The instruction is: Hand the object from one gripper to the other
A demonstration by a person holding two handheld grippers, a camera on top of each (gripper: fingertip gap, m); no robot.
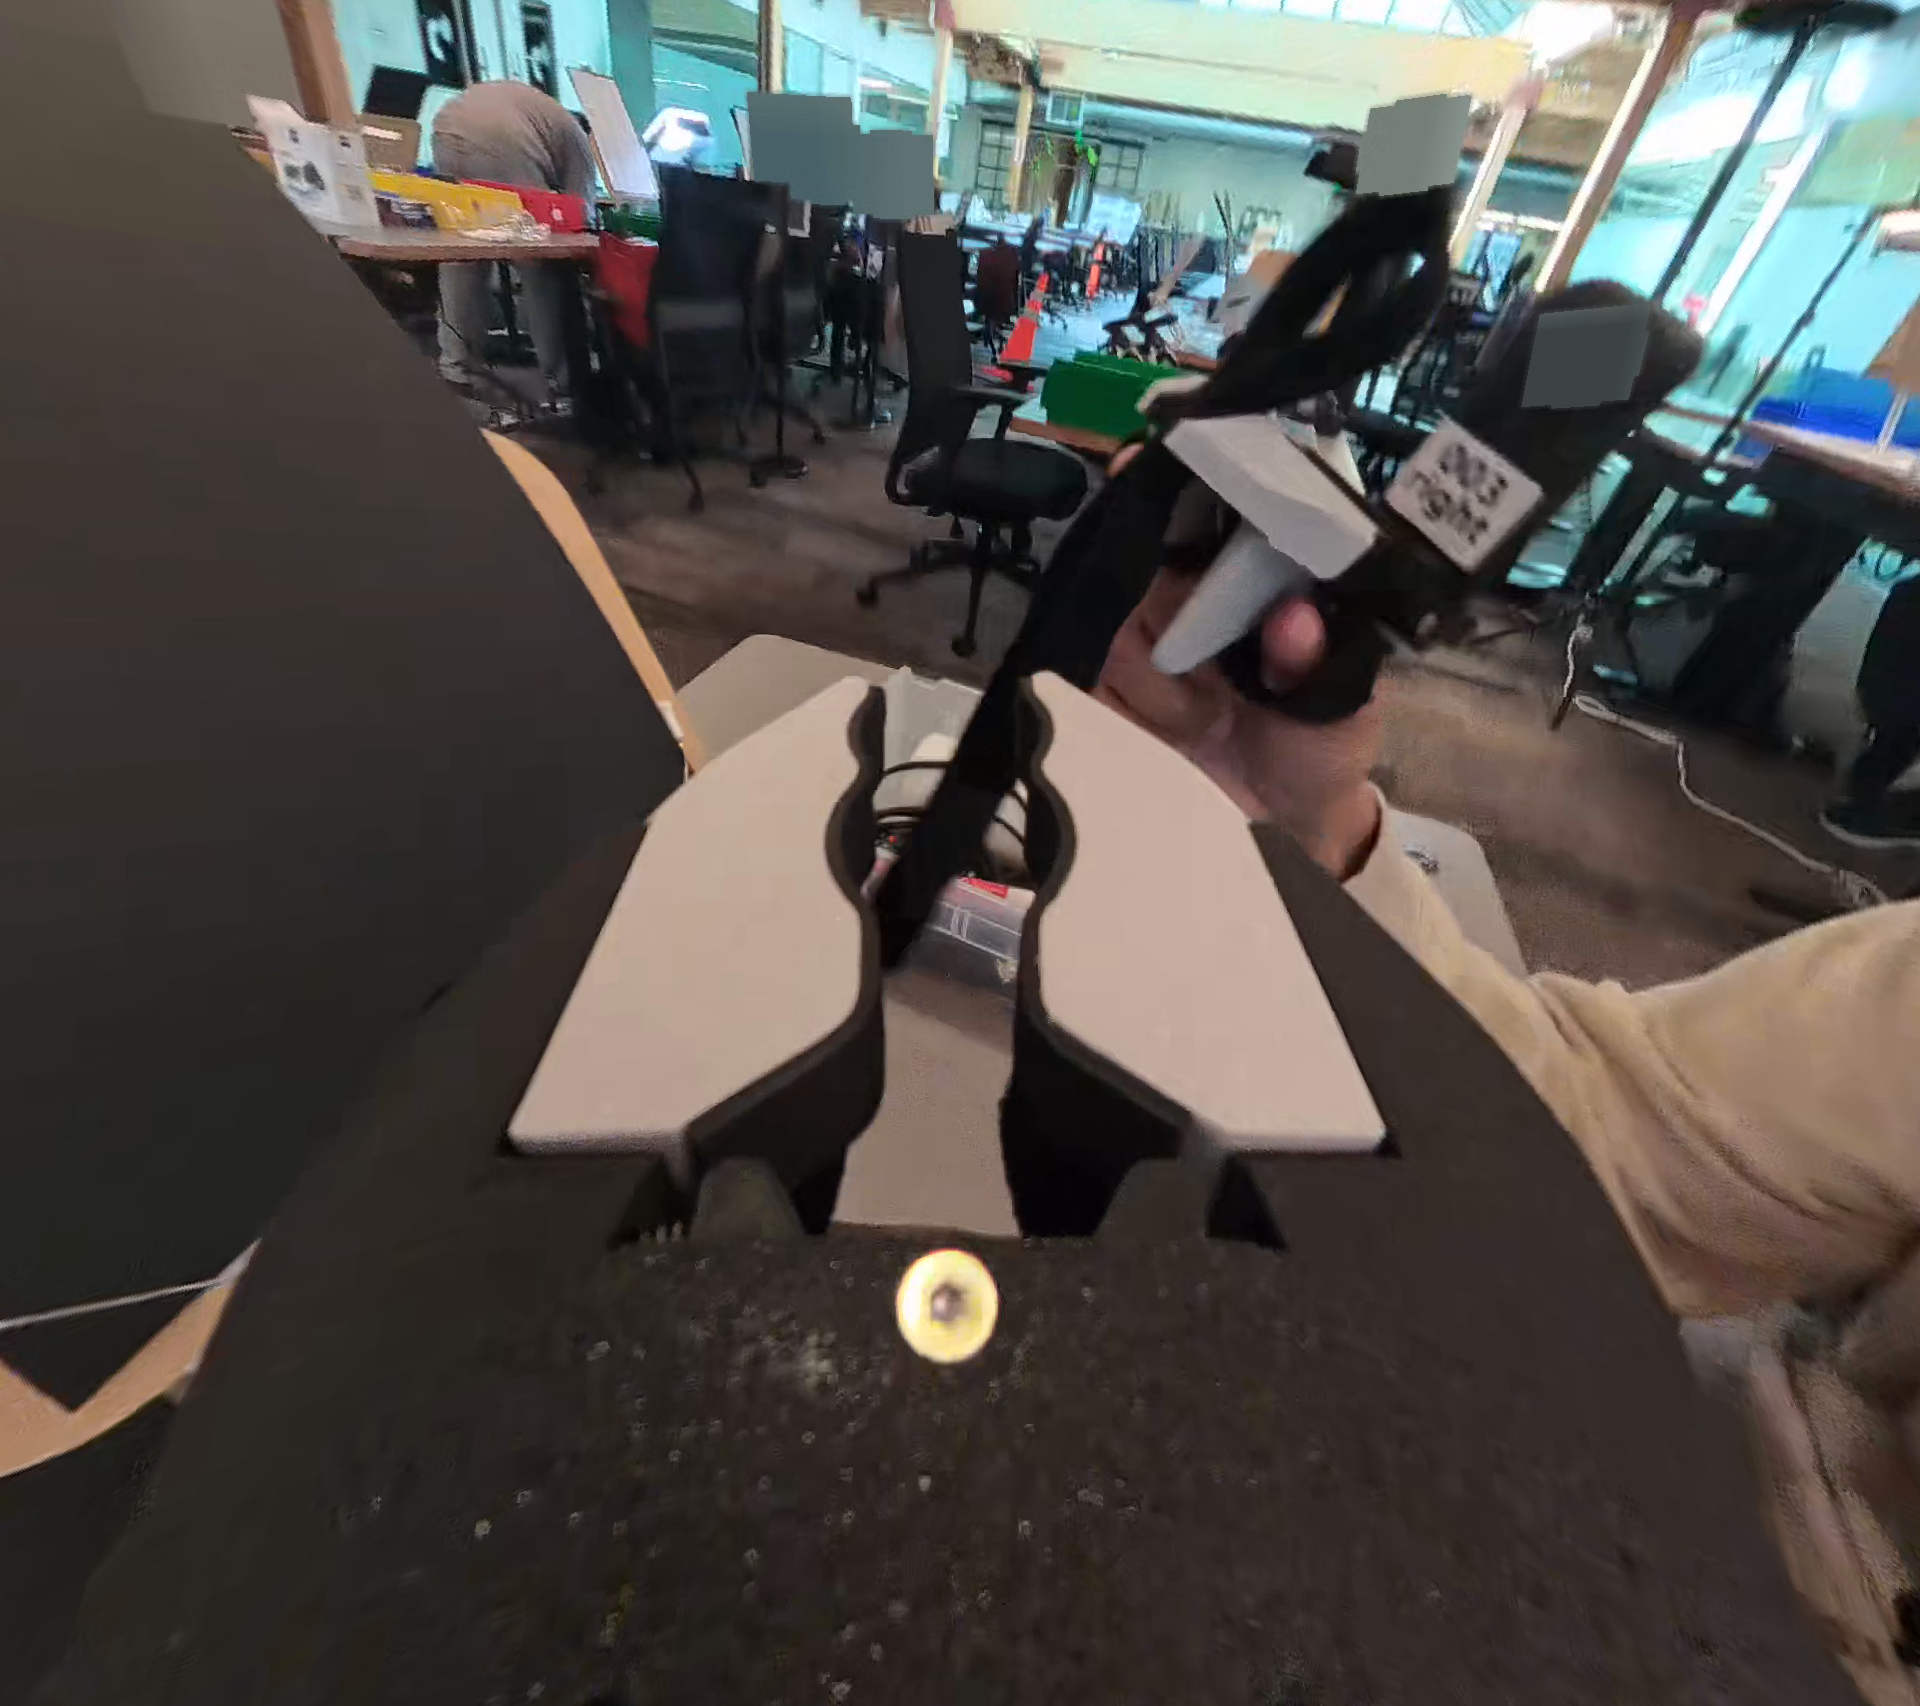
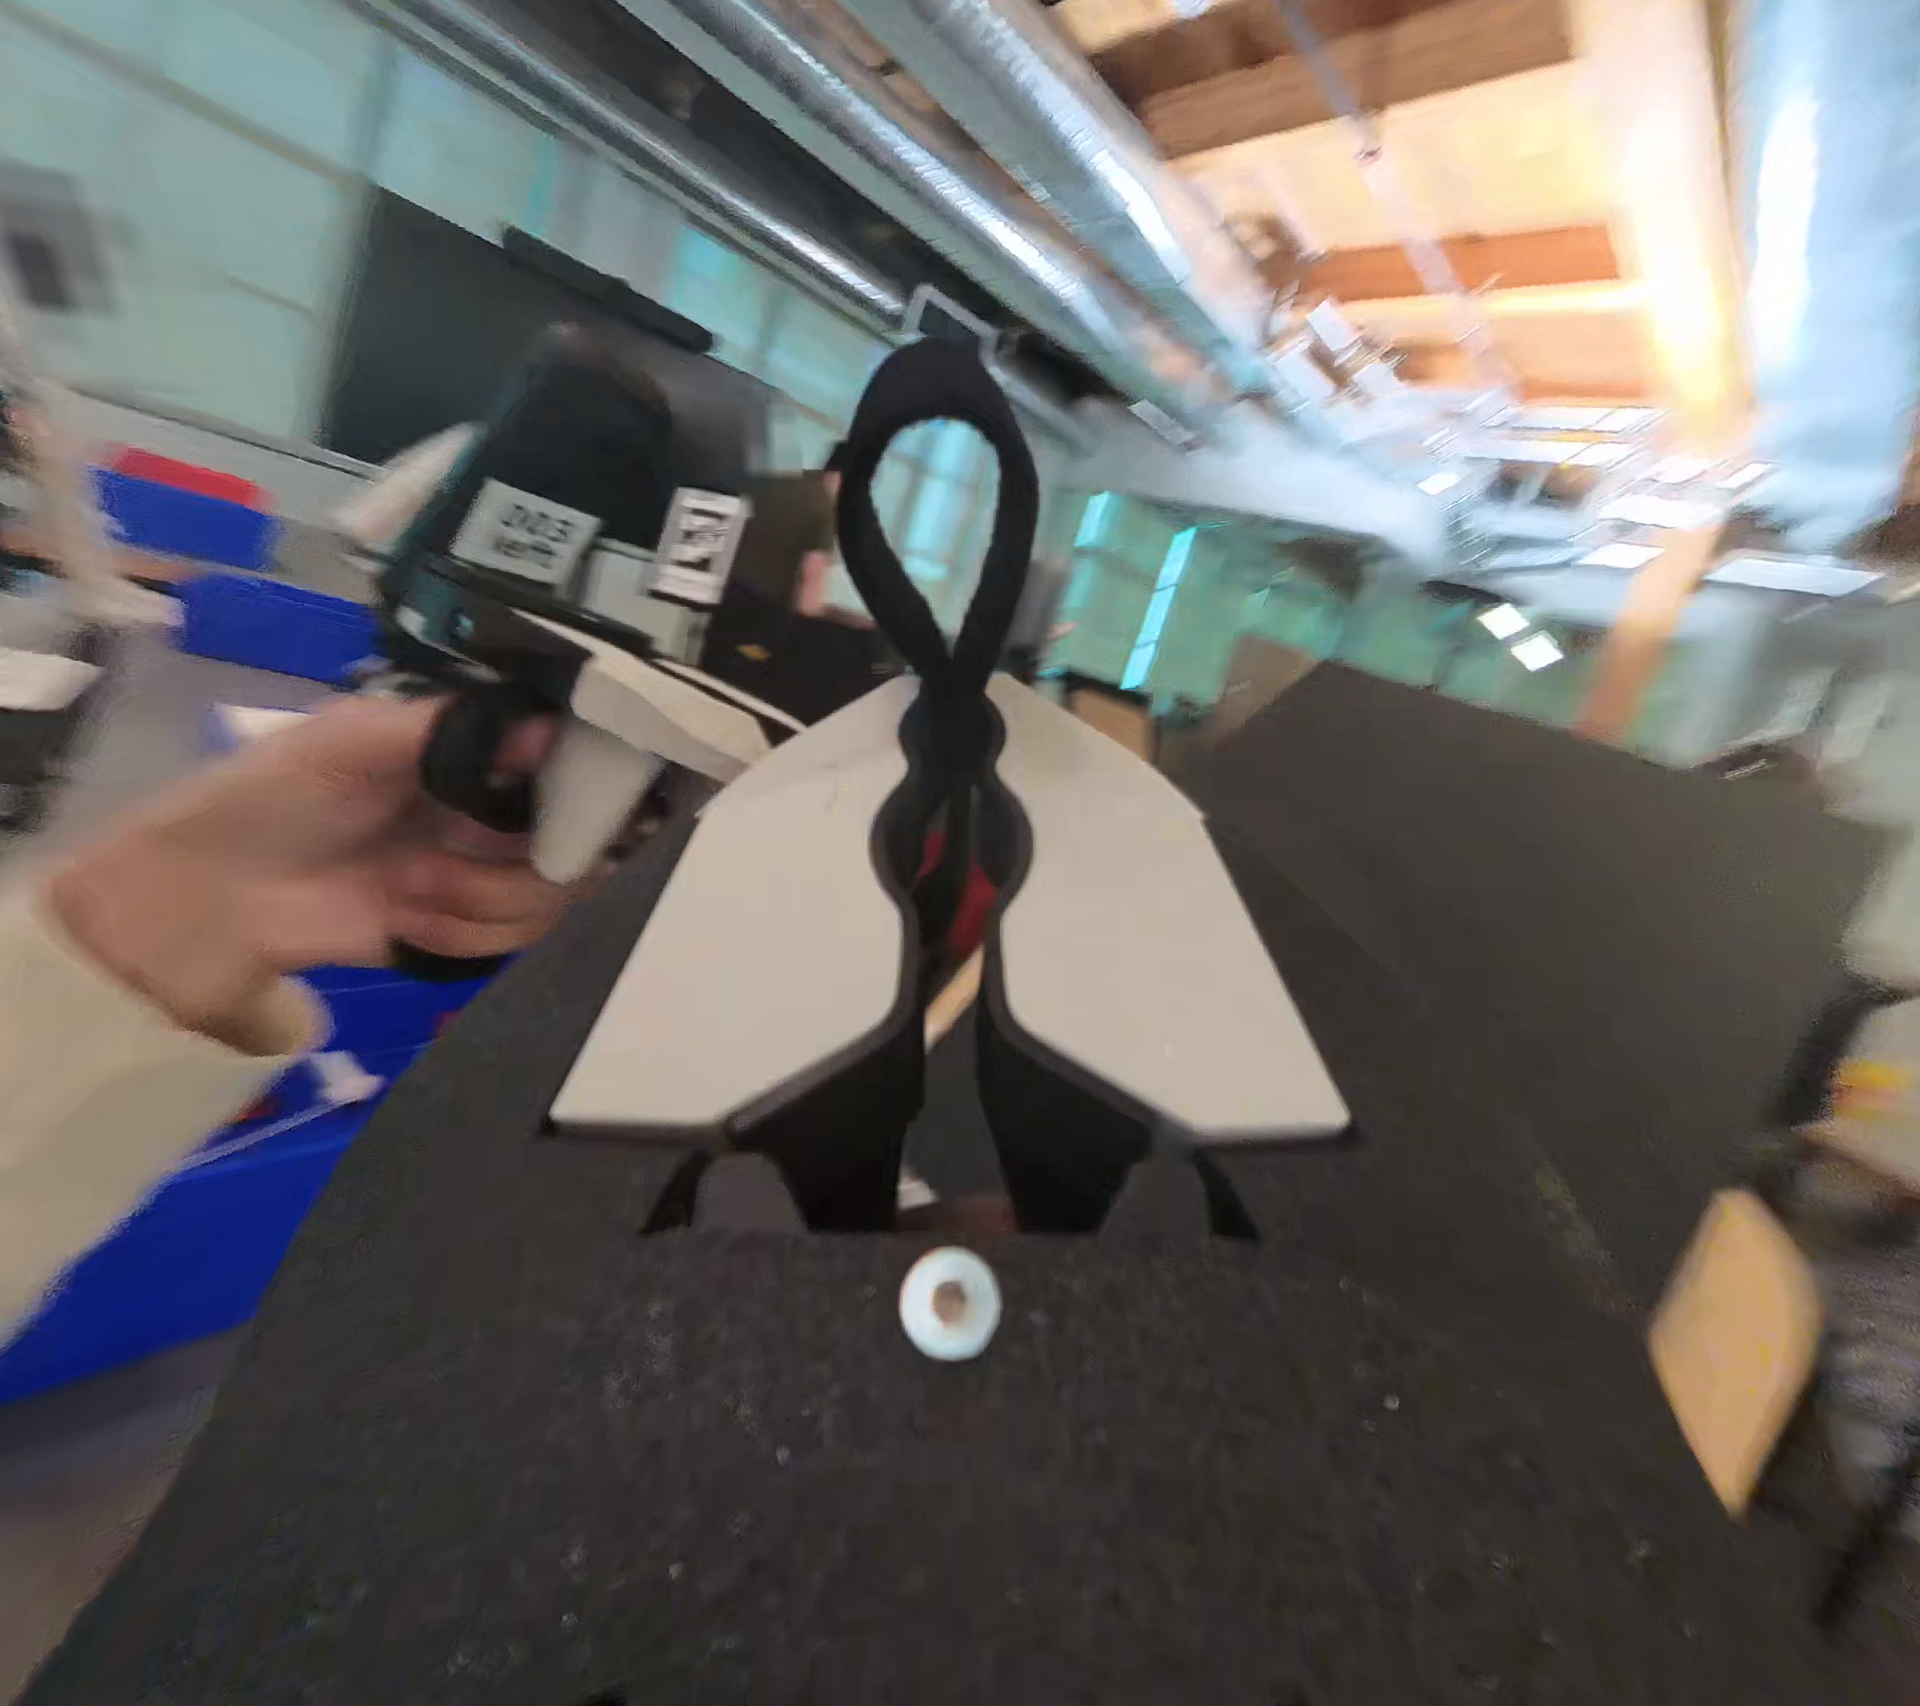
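Left wrist view. Left gripper: two grey fingers with black inner pads, parted by a narrow gap. Black strap: its lower end lies in that gap near the tips; whether the pads press it cannot be told. Long axis runs from the gap up and to the right, toward the right gripper, whose grey finger meets the strap's upper stretch; a loop sits beyond that. A hand in a cream sleeve holds the right gripper's black handle. Office chairs stand far behind.

Right wrist view, blurred. Right gripper: fingers drawn nearly together, clamped on the black strap at their tips. Long axis roughly in line with the fingers; closed loop points away from the camera, upward in the frame. Left gripper lies to the left, its fingertip just beside the right gripper's, held by a hand. Blue bins behind.
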